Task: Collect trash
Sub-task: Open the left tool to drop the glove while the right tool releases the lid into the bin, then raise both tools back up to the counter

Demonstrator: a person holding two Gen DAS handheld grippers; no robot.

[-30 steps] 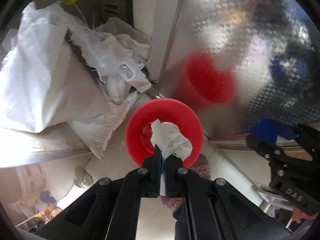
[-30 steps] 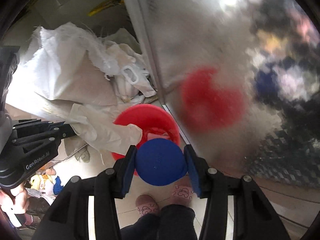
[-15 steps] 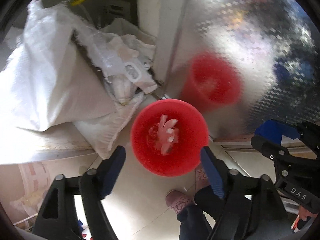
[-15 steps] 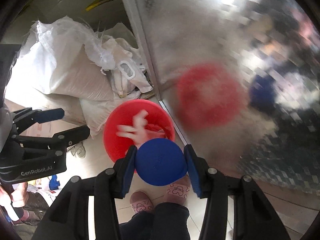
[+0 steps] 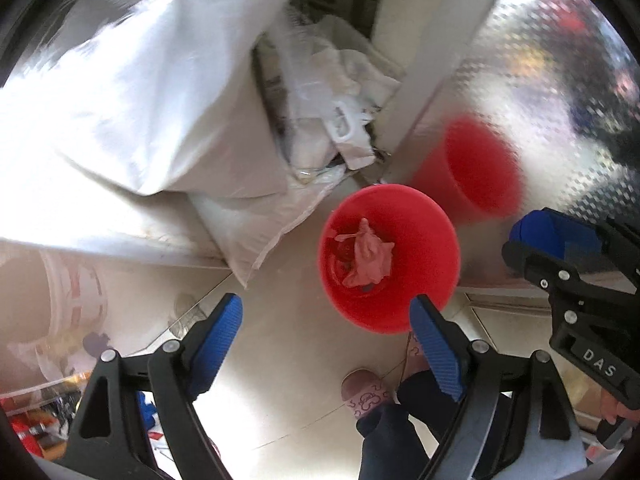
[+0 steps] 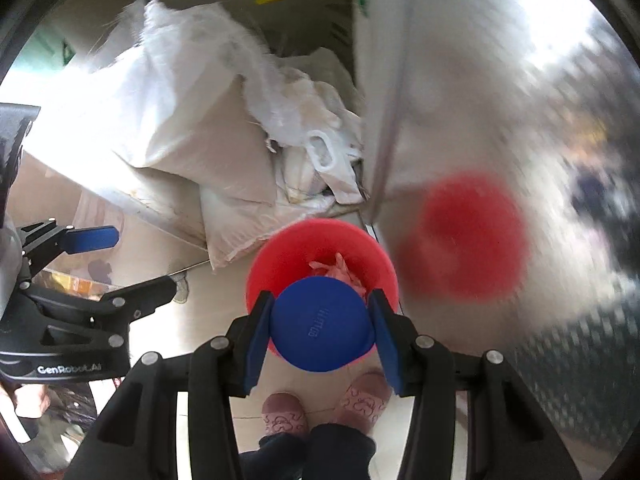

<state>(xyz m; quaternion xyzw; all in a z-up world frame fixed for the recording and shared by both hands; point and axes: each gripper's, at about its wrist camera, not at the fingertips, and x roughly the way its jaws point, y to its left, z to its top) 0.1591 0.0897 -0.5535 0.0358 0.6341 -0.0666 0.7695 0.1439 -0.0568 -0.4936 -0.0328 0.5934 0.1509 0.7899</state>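
Observation:
A red bin [image 5: 420, 220] stands on the tiled floor with a crumpled tissue [image 5: 370, 254] lying inside it. My left gripper [image 5: 325, 306] hangs above the bin's near-left side, its jaws opening wide with nothing between them. My right gripper [image 6: 321, 300] is shut on a blue round object [image 6: 322, 330] and holds it over the near rim of the red bin [image 6: 280, 256]. The tissue [image 6: 340, 270] shows just beyond the blue object. The left gripper [image 6: 144, 260] appears at the left of the right wrist view; the right gripper [image 5: 568, 240] with the blue object [image 5: 554, 236] appears at the right of the left wrist view.
White woven sacks [image 5: 160, 100] and plastic bags are piled left of and behind the bin. A shiny patterned metal panel [image 5: 540, 80] stands right of it and mirrors the bin in red. The person's slippers [image 6: 282, 412] are on the floor below the grippers.
The left gripper opened and let go of the white tissue, which dropped into the red bin. The bin has slid rightward in the left view. The right gripper kept its hold on the blue object.

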